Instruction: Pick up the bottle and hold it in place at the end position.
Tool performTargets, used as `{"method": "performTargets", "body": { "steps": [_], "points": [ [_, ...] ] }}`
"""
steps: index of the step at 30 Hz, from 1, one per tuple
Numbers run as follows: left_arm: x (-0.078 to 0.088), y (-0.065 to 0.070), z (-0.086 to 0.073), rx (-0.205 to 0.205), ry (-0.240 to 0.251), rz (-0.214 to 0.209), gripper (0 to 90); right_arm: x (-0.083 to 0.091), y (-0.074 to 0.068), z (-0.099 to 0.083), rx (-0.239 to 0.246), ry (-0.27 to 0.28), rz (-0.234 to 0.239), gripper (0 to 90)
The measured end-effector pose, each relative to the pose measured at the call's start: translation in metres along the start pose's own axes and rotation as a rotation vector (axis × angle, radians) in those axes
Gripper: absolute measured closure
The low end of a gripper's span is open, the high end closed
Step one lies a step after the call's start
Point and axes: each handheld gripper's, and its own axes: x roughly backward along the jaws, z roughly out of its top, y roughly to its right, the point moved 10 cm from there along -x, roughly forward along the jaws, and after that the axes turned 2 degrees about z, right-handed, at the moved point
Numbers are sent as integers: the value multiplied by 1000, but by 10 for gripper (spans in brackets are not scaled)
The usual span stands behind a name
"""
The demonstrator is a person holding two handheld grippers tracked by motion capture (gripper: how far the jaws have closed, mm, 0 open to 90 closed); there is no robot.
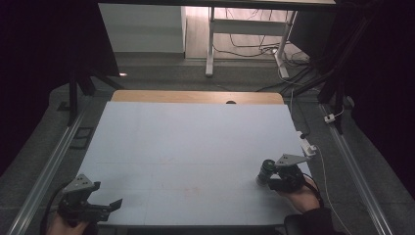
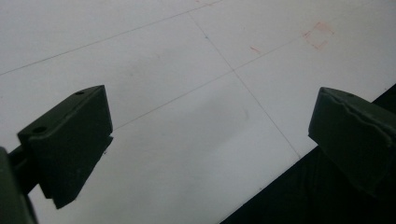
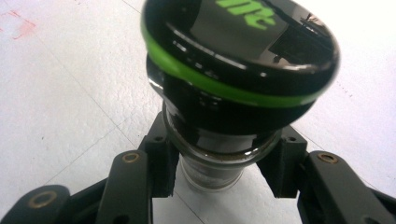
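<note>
Now right tongs (image 3: pixel 219 168) clamped on bottle (image 3: pixel 233 70) neck; left tongs (image 2: pixel 210 140) apart, empty.

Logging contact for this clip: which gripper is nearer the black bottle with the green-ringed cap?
Right. The right gripper is shut on the bottle below its cap; the left gripper sits open at the table's opposite near corner.

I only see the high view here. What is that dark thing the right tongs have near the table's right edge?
Observer: A bottle with a black cap ringed in green.
Operator: Is it actually gripped?
Observer: Yes, the right tongs clamp its glass neck just under the cap.
Operator: Anything written on it?
Observer: Green lettering on the cap's top, cut off by the frame.
Operator: And the left tongs?
Observer: The left tongs are open, with nothing between them, over the white table.
</note>
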Motion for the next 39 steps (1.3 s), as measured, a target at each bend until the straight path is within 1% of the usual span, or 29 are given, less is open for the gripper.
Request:
{"method": "performTargets", "body": {
  "steps": [2,4,8,10,13,16,23,27,30,33,35,37,39],
  "points": [
    [0,0,0,0,0,0,8,1,0,1,10,-3,-15,525],
    [0,0,0,1,0,0,9,2,0,5,11,11,-24,525],
    [0,0,0,1,0,0,9,7,-1,13,-18,44,-17,525],
    [0,0,0,1,1,0,9,9,-2,17,-21,54,-13,526],
    [0,0,0,5,1,1,9,11,-4,24,-11,67,-8,526],
    [0,0,0,1,0,0,9,11,-8,32,-9,80,8,526],
    [-1,0,0,0,-6,1,10,5,-17,48,-3,84,34,526],
    [-1,0,0,2,-10,4,10,2,-19,57,3,85,33,526],
    [-1,0,-1,2,-12,5,10,0,-22,65,-2,92,41,526],
    [-1,0,-1,1,-14,5,10,-4,-23,73,-19,96,44,526],
    [-1,0,-1,0,-14,5,10,-7,-25,78,-29,97,54,526],
    [-1,0,-1,1,-14,5,9,-9,-27,83,-27,101,63,526],
    [-1,0,-1,0,-15,5,9,-12,-29,87,-23,103,62,526]
  ]
}}
